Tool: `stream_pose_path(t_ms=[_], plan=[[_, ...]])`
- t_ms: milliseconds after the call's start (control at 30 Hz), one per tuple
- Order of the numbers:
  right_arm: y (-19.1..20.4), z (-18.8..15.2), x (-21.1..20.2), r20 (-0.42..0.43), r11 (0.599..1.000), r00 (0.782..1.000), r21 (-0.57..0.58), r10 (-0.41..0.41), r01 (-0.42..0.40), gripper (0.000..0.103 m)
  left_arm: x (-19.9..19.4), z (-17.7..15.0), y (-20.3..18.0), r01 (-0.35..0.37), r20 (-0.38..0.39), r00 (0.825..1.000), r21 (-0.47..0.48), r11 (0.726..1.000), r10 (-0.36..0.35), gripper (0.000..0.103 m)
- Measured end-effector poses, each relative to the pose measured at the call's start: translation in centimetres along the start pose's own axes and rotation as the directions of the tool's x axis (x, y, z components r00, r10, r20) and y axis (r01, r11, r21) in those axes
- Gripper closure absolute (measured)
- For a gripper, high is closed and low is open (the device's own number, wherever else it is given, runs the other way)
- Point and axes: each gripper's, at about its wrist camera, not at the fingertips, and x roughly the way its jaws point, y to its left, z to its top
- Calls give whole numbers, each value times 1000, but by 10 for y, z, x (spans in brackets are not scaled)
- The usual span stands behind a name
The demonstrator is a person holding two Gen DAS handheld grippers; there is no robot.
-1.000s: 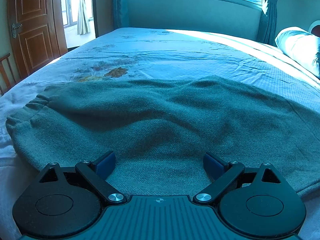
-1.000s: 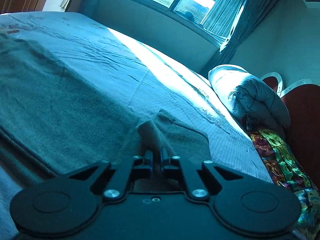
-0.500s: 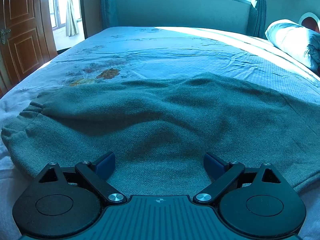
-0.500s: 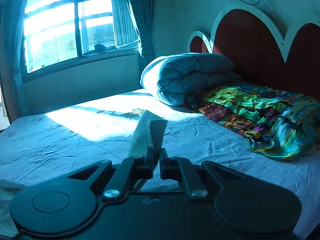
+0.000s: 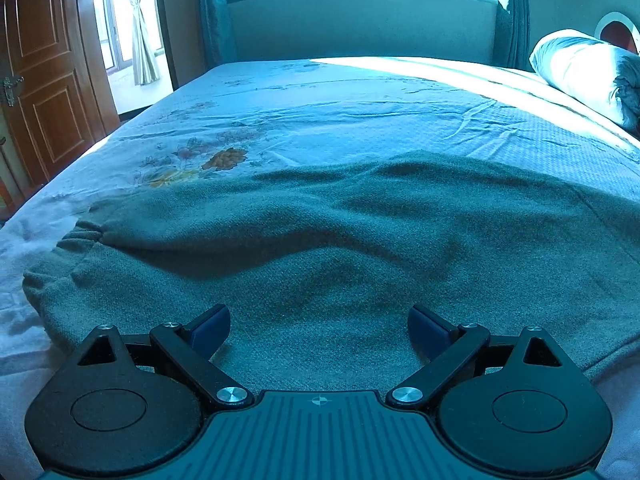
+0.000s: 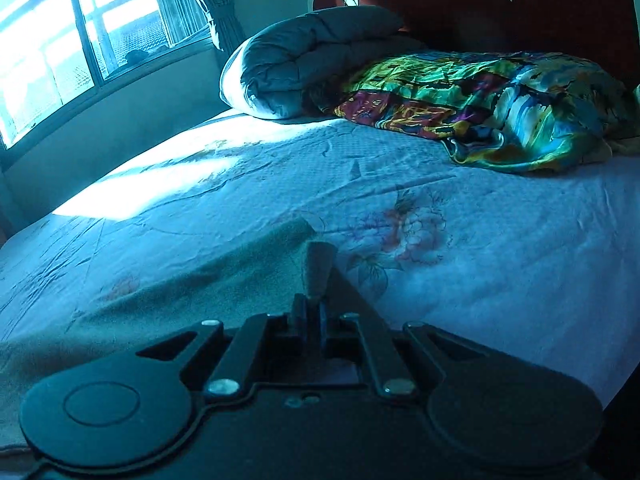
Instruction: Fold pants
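Grey-green knit pants [image 5: 320, 248] lie spread across the bed, with an elastic cuff [image 5: 76, 240] at the left. My left gripper [image 5: 319, 330] is open and empty, its blue pads just above the near part of the fabric. My right gripper [image 6: 313, 312] is shut on a pinched fold of the pants [image 6: 318, 268]. The fold stands up between the fingers, and the rest of the pants [image 6: 192, 292] trails down to the left onto the sheet.
The bed has a light floral sheet [image 5: 360, 120]. A rolled grey duvet [image 6: 320, 56] and a colourful blanket [image 6: 500, 108] lie by the red headboard [image 6: 520, 4]. A window [image 6: 60, 40] runs behind the bed, and a wooden door [image 5: 40, 80] stands at the left.
My right gripper swung from facing the window to facing the headboard, carrying the pinched pants fold with it. The left gripper stayed open over the fabric, shifting only slightly.
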Motion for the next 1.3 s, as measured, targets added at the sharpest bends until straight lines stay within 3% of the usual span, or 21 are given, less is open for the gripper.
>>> stream_pose_path(t_ms=[167,233,300,433,500,633,800,1133,1233,1300], plan=[[-9,-8,16,-61,999,997,22,-39,40,102,0,0,1,-3,-12,1000,-8,1000,3,7],[-3,-6,-2,-5,998,998,32,-59,59,92,-5,-1,2,-14,0,1000,0,1000,14,7],[6,-8,-21,24,999,1000,50,18,-19,92,-10,-2,6,-26,21,999,-11,1000,26,7],[52,-26,-37,-42,986,985,-4,165,-166,92,-17,-10,14,-55,49,997,-66,996,59,7],[74,-40,-36,-108,966,960,28,258,-256,92,-25,-17,18,-62,64,996,-96,993,69,7],[112,-66,-29,-197,937,916,79,350,-341,92,-39,-27,23,-53,78,995,-97,994,61,7],[139,-77,-22,-246,934,901,82,357,-348,88,-46,-26,38,-61,78,994,-123,991,71,7],[146,-85,-23,-302,925,874,138,381,-355,85,-43,-33,41,-59,78,994,-155,986,72,7],[147,-88,-18,-292,914,867,171,404,-368,80,-42,-33,41,-56,77,995,-156,986,69,7],[144,-87,-10,-276,893,857,253,435,-372,77,-41,-33,40,-57,76,995,-152,987,69,7]])
